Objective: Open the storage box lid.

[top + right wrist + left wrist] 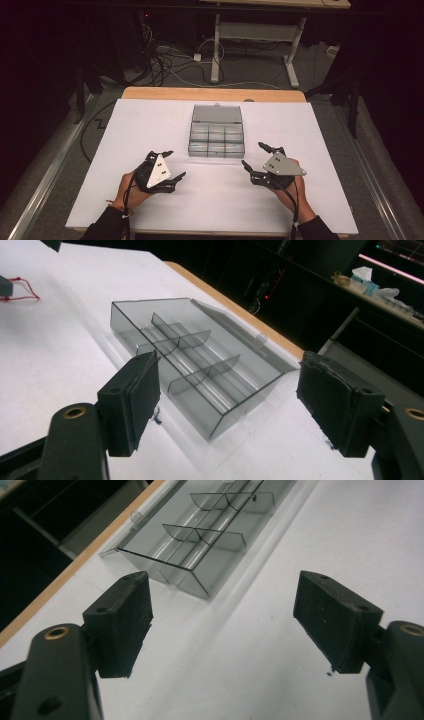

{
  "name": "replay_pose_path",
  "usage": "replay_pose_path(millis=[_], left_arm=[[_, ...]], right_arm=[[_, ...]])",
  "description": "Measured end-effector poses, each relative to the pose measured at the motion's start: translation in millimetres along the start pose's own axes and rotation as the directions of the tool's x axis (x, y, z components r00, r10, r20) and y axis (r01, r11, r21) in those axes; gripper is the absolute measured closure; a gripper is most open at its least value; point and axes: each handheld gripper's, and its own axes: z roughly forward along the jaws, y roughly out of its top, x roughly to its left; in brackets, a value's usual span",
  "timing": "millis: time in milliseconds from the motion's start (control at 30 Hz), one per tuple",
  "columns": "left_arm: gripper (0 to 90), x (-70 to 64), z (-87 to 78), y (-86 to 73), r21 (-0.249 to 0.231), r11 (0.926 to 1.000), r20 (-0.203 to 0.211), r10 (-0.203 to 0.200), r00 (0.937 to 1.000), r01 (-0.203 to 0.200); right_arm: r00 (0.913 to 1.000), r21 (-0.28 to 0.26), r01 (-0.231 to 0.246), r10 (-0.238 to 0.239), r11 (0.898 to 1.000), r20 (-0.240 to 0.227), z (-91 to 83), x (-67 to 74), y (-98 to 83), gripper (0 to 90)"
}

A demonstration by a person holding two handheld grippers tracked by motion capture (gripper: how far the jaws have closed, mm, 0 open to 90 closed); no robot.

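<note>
Nearest the lens in the left gripper view, the left gripper (222, 622) is seen with its two black padded jaws spread wide; nothing is held between them and only bare white table surface (280, 645) is framed in the gap. In the right gripper view, the right gripper (227, 402) is likewise shown with its jaws well apart and unloaded, the near corner of the clear plastic organizer box (200, 367) being framed between them without contact.

In the high view, the left gripper (169, 166) is held by the left hand (131, 190) just above or on the white surface, at the near left of the box; whether it rests on the table cannot be told. The right gripper (256, 156) is held by the right hand (289, 189) at the near right. The organizer box (216, 139) is located at the middle of the table, between and slightly beyond both grippers, apart from each. Its lid (217, 114) is laid open toward the far edge, and the tray is divided by partitions into compartments. A faint reddish streak is visible in a near compartment in the high view; its nature cannot be made out. A red cord (20, 290), cut off by the frame edge, lies at the upper left of the right gripper view.
</note>
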Motion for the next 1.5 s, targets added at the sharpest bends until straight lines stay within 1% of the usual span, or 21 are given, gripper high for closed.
replay_pose_path(millis=[267,467,500,567,600,633,667,700,733,800,867,933,1067,1100,1133,1167,1200,1267,1333,1400,1500], left_arm=[[23.2,0.3,-11.8,-23.4,0.048,0.9974,0.013,-0.054,0.9985,0.053],[23.6,3.0,-15.8,-44.9,0.119,0.9880,0.043,-0.103,0.9937,0.098],[23.8,2.7,-15.7,-48.4,0.141,0.9828,0.055,-0.129,0.9902,0.120],[25.1,6.6,-15.5,-54.6,0.174,0.9660,0.092,-0.209,0.9736,0.191],[25.1,8.4,-17.0,-55.9,0.176,0.9591,0.086,-0.239,0.9672,0.222],[26.7,10.7,-19.4,-56.9,0.168,0.9538,0.095,-0.267,0.9590,0.249],[29.6,13.3,-20.9,-58.4,0.170,0.9457,0.114,-0.298,0.9477,0.277],[31.1,15.4,-20.7,-59.8,0.192,0.9334,0.115,-0.328,0.9376,0.303],[32.9,17.9,-19.9,-61.4,0.218,0.9215,0.116,-0.351,0.9290,0.321],[37.4,20.7,-20.1,-63.6,0.229,0.9113,0.132,-0.377,0.9166,0.342],[43.3,21.6,-18.7,-63.9,0.248,0.9038,0.130,-0.388,0.9125,0.348],[47.9,21.9,-17.8,-63.4,0.248,0.9030,0.125,-0.389,0.9128,0.351],[63.6,26.5,-18.2,-65.7,0.249,0.8855,0.095,-0.425,0.9000,0.392],[67.6,27.8,-18.3,-66.3,0.249,0.8859,0.097,-0.425,0.9000,0.391],[68.8,27.5,-18.4,-66.1,0.251,0.8900,0.098,-0.414,0.9048,0.381],[69.0,25.9,-18.4,-65.1,0.254,0.8968,0.091,-0.395,0.9142,0.362],[71.3,24.7,-18.5,-64.3,0.255,0.9020,0.097,-0.382,0.9189,0.348],[79.6,23.4,-18.4,-63.3,0.258,0.9044,0.108,-0.376,0.9201,0.340],[81.5,24.7,-18.3,-63.8,0.259,0.9023,0.119,-0.384,0.9155,0.345],[87.0,24.9,-18.2,-63.8,0.259,0.9040,0.116,-0.379,0.9181,0.340],[87.0,23.4,-18.7,-63.7,0.254,0.9098,0.111,-0.365,0.9246,0.328]], right_arm=[[0.9999,0.023,-0.011,0.011,1.000,0.010,-11.7,2.1,-11.7,25.7],[0.9991,0.045,-0.019,0.018,0.999,0.038,-23.9,6.3,-25.1,25.7],[0.9991,0.051,-0.023,0.021,0.998,0.037,-26.2,6.5,-27.6,25.6],[0.9991,0.068,-0.023,0.021,0.997,0.037,-30.9,7.2,-32.9,25.7],[0.9989,0.076,-0.031,0.028,0.997,0.036,-33.0,7.5,-35.6,25.7],[0.9991,0.084,-0.029,0.026,0.996,0.034,-34.8,7.4,-38.1,25.6],[0.9992,0.093,-0.025,0.022,0.995,0.032,-36.5,7.4,-40.4,25.7],[0.9993,0.103,-0.022,0.019,0.994,0.032,-38.1,7.4,-42.7,26.1],[0.9993,0.108,-0.028,0.025,0.994,0.027,-39.4,7.3,-45.0,26.1],[0.9990,0.120,-0.042,0.040,0.992,0.021,-42.2,7.5,-49.4,26.1],[0.9990,0.134,-0.042,0.039,0.990,0.021,-44.9,8.5,-53.1,26.1],[0.9989,0.141,-0.046,0.044,0.989,0.017,-47.2,9.1,-56.4,26.4],[0.9982,0.142,-0.059,0.057,0.988,0.017,-47.3,6.9,-58.3,26.9],[0.9980,0.137,-0.062,0.060,0.989,0.019,-46.2,6.1,-57.6,26.9],[0.9979,0.134,-0.064,0.062,0.989,0.019,-45.1,5.6,-56.7,27.0],[0.9979,0.130,-0.064,0.062,0.989,0.018,-44.3,5.7,-56.0,27.2],[0.9981,0.129,-0.062,0.060,0.990,0.016,-43.8,6.5,-55.5,27.3],[0.9989,0.124,-0.047,0.046,0.991,0.013,-43.3,8.4,-55.3,27.7],[0.9995,0.123,-0.030,0.029,0.992,0.009,-43.5,9.4,-55.2,27.7],[0.9994,0.121,-0.033,0.032,0.992,0.010,-44.5,9.4,-55.2,27.8],[0.9995,0.117,-0.031,0.030,0.993,0.012,-46.1,7.8,-55.8,28.0]])
